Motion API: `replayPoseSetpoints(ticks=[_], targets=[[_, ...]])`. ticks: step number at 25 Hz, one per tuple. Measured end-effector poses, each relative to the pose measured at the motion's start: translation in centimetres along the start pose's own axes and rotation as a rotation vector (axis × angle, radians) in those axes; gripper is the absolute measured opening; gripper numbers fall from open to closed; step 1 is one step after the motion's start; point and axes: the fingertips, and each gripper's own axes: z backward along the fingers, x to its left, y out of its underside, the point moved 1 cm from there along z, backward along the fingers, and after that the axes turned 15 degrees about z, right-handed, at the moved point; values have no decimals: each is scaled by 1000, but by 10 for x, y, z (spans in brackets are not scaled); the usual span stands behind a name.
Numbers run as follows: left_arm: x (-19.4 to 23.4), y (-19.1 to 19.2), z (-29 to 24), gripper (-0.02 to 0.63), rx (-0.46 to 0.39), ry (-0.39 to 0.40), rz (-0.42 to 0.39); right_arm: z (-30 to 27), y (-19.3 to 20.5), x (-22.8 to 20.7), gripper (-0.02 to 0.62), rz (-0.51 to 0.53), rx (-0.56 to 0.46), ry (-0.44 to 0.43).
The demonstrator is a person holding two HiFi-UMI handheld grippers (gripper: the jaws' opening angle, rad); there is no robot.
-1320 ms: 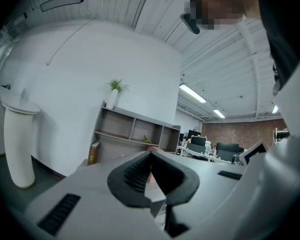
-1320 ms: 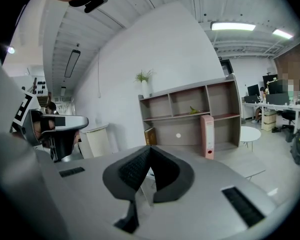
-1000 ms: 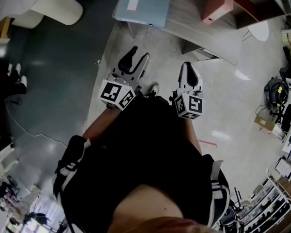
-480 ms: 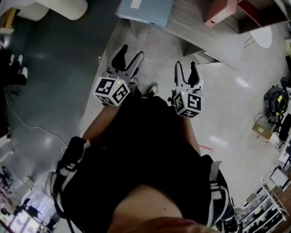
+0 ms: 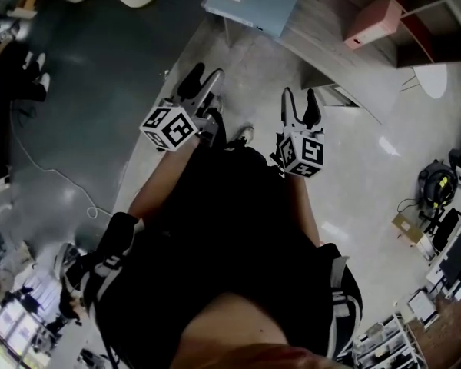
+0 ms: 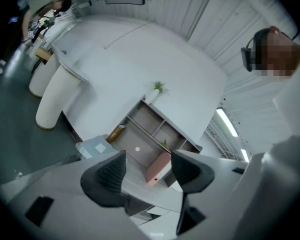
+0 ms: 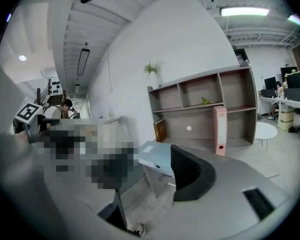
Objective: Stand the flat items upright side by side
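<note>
Left gripper (image 5: 203, 84), right gripper (image 5: 300, 104): jaws just opened, held apart, nothing between. Blue folder (image 5: 251, 4): laid flat at desk (image 5: 330, 48) corner, well ahead. Pink binder (image 5: 373, 21): stood upright further along. Advised: folder to be gripped by a free edge, tipped up, set beside binder.

Flat file (image 5: 250, 4) lies on desk (image 5: 319, 18), at its left end. Shelf unit (image 7: 240, 114) stands along desk's back. Upright binder (image 5: 373, 23) in lower compartment, right side; book (image 7: 160, 130) at left side. Plant (image 7: 152, 68) on top.
</note>
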Motion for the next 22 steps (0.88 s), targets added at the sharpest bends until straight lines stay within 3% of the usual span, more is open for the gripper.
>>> replayPoseSetpoints(ticks=[2, 8, 14, 19, 22], targets=[[15, -3, -4, 275, -15, 2, 57, -10, 4, 3, 261, -4, 12, -18], [57, -17, -35, 275, -30, 5, 116, -55, 13, 9, 261, -7, 53, -51], [118, -37, -80, 275, 26, -18, 224, -117, 29, 13, 261, -34, 133, -44], [185, -56, -121, 275, 66, -60, 371, -175, 44, 5, 261, -66, 205, -18], [224, -66, -149, 276, 108, -95, 345, -214, 60, -2, 261, -98, 245, 1]])
